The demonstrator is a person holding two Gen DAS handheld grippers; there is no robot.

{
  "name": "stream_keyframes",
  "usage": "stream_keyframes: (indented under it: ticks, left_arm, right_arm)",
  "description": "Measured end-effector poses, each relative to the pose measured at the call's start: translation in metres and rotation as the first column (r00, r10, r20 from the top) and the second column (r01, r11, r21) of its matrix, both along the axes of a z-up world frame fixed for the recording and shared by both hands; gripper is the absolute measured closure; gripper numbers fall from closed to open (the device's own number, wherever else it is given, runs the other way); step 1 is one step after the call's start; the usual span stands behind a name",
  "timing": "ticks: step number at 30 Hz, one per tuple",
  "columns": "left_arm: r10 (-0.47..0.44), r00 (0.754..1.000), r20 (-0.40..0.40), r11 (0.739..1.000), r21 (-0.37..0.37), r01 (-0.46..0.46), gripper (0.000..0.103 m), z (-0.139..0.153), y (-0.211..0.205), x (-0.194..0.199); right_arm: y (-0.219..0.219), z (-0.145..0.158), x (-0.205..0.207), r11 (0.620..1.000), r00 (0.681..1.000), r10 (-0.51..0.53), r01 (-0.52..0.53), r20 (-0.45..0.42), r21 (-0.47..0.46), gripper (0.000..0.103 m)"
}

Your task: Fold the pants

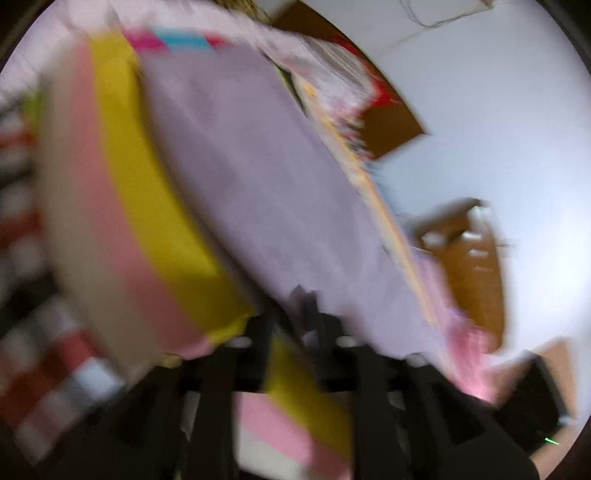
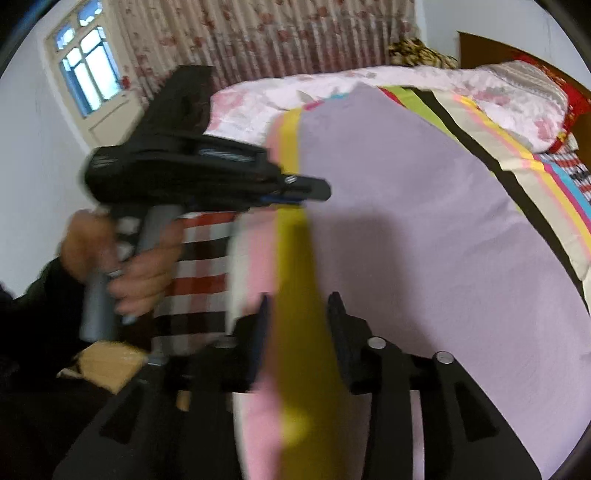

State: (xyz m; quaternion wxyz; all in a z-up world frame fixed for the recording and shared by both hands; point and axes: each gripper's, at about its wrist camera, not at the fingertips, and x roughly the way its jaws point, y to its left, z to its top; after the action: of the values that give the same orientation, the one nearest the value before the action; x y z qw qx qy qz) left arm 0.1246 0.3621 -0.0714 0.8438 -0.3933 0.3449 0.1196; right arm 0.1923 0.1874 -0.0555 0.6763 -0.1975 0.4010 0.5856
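Note:
The pants (image 2: 406, 221) are a lilac cloth spread over the striped bed; they also fill the middle of the blurred left wrist view (image 1: 258, 177). My left gripper (image 1: 308, 306) is shut on the near edge of the lilac cloth. In the right wrist view the left gripper (image 2: 314, 192) sits at the cloth's left edge, held by a hand. My right gripper (image 2: 299, 321) is open over the yellow stripe, its fingers (image 2: 338, 325) apart and holding nothing.
The bed sheet has pink and yellow stripes (image 2: 295, 295) and a red checked part (image 2: 203, 266). A floral quilt (image 2: 406, 81) lies at the far end. A window (image 2: 88, 70) and curtain (image 2: 258, 33) are behind. Brown wooden furniture (image 1: 472, 266) stands beside the bed.

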Motion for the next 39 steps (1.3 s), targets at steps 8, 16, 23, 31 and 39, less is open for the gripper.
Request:
stream_keyframes:
  ticks: [8,16,23,31,39]
  left_arm:
    - [-0.111,0.993,0.045,0.901,0.425,0.082,0.005,0.067,-0.074,0.025]
    - [-0.289,0.918,-0.271,0.732,0.555,0.394,0.004,0.013,-0.152,0.067]
    - [-0.308,0.918,-0.249,0.713,0.578,0.396,0.001,-0.003,-0.141,0.053]
    - [-0.273,0.923,-0.27,0.726,0.573,0.382,0.001,-0.001,-0.145,0.063]
    - [-0.159,0.949,-0.272,0.704,0.643,0.303,0.002,0.018,-0.162,0.055]
  right_arm:
    - [-0.157,0.024,0.047,0.885,0.895,-0.446,0.444,-0.022,0.137,0.029]
    - [-0.145,-0.006,0.022,0.872,0.866,-0.486,0.49,0.115,-0.007,0.03]
    - [-0.142,-0.022,0.007,0.891,0.887,-0.448,0.454,0.109,-0.035,0.026]
    - [-0.186,-0.027,0.004,0.802,0.812,-0.562,0.582,0.159,-0.137,0.01]
    - [-0.288,-0.001,-0.017,0.659,0.652,-0.737,0.752,0.18,-0.024,0.01]
